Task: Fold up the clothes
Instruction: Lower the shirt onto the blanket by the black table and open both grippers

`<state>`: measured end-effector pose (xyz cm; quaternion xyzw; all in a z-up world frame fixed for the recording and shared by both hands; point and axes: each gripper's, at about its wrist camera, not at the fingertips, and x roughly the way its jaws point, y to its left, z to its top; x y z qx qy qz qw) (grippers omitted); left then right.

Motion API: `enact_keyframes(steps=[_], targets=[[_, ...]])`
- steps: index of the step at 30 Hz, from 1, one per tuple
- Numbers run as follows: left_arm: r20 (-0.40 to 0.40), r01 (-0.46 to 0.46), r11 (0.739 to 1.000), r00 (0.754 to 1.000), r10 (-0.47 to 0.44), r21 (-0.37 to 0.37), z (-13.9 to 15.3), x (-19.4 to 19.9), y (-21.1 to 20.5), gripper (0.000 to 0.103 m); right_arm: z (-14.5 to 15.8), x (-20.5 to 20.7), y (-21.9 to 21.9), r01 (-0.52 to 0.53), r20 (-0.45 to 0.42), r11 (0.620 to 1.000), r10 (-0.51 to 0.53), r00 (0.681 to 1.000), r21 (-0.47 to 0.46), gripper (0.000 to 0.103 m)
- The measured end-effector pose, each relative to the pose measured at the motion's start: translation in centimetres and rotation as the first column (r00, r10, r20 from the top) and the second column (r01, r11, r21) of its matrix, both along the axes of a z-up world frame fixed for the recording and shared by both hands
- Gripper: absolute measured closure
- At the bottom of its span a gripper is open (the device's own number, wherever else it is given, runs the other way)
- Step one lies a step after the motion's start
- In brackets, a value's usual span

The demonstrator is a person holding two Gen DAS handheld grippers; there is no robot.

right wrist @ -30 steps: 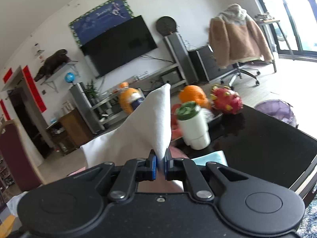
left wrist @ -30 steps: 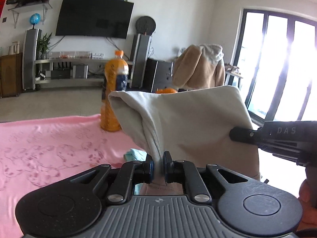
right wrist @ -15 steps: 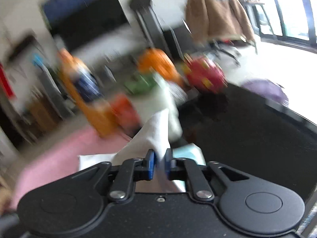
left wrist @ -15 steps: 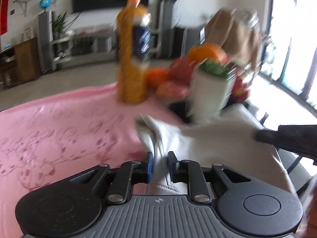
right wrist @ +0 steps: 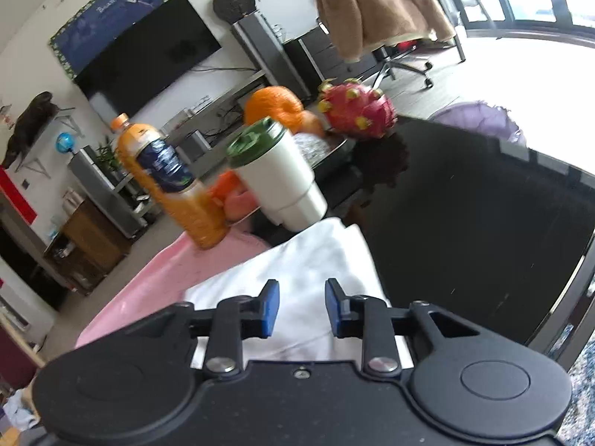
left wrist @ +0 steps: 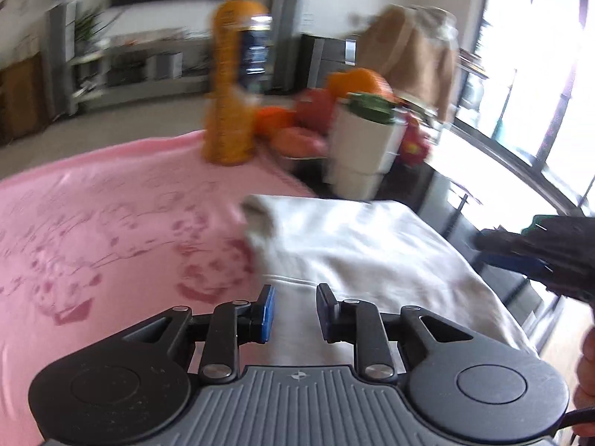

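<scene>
Letting go is the change: a second ago each gripper pinched a raised edge of the pale garment (left wrist: 357,238); now it lies flat, partly on the pink cloth (left wrist: 104,223) and partly on the dark tabletop (right wrist: 465,204). The left gripper (left wrist: 293,310) has its jaws opening over the near hem, pads clear of the fabric, and the right gripper (right wrist: 301,306) is opening the same way above the garment's right part, nothing pinched. I judge that this fold is laid and a fresh grip comes next. Taking the garment as landmark: beyond its far left corner stands the orange drink bottle (right wrist: 167,182), nearly full; just past its far edge stands the white cup (right wrist: 279,182), green lid on, contents hidden; behind the cup, a tray (right wrist: 334,148) holds oranges and a dragon fruit.
</scene>
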<state>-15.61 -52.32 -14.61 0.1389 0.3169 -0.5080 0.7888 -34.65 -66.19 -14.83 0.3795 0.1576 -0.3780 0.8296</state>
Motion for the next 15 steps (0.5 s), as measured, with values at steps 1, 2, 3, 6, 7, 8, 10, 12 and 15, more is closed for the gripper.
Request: enact_keyframes(steps=[1,2,3,6,7,8,10,12,15], targets=[[-0.012,0.026,0.999,1.000,-0.026,0.026,-0.6,-0.3,-0.5,0.075,0.0,0.1,0.4,-0.012,0.002,1.000,0.012,1.000,0.006,0.076],[-0.025,0.053,0.997,0.998,-0.052,0.052,-1.2,-0.6,-1.0,0.068,-0.3,0.2,0.7,-0.023,0.005,0.999,0.023,1.000,0.033,0.076],[-0.042,0.064,0.995,0.997,-0.061,0.072,-1.7,-0.6,-1.3,0.067,-0.9,0.2,0.7,-0.027,0.012,0.997,0.027,1.000,0.073,0.076],[-0.098,0.032,0.994,0.995,-0.022,0.107,-3.3,0.2,-0.9,0.065,-3.4,-1.1,-0.2,0.033,0.024,0.967,-0.040,0.999,0.254,0.078],[-0.104,0.028,0.992,0.994,-0.015,0.124,-3.2,0.2,-0.6,0.065,-4.3,-1.7,-0.6,0.060,0.023,0.947,-0.071,0.997,0.314,0.091],[-0.110,0.025,0.990,0.994,-0.009,0.141,-3.1,0.2,-0.2,0.065,-4.7,-2.7,-0.3,0.090,0.053,0.934,-0.116,0.992,0.346,0.096],[-0.116,0.016,0.984,0.993,0.005,0.177,-2.9,0.2,0.6,0.064,-5.4,-4.7,0.3,0.145,0.106,0.900,-0.205,0.973,0.410,0.096],[-0.115,0.002,0.975,0.993,0.023,0.220,-2.8,0.1,1.4,0.064,-5.1,-5.5,1.8,0.188,0.099,0.891,-0.249,0.964,0.413,0.094],[-0.118,-0.019,0.964,0.992,0.052,0.264,-1.9,-0.1,2.6,0.063,-3.7,-5.2,3.8,0.206,0.055,0.900,-0.245,0.968,0.385,0.078]])
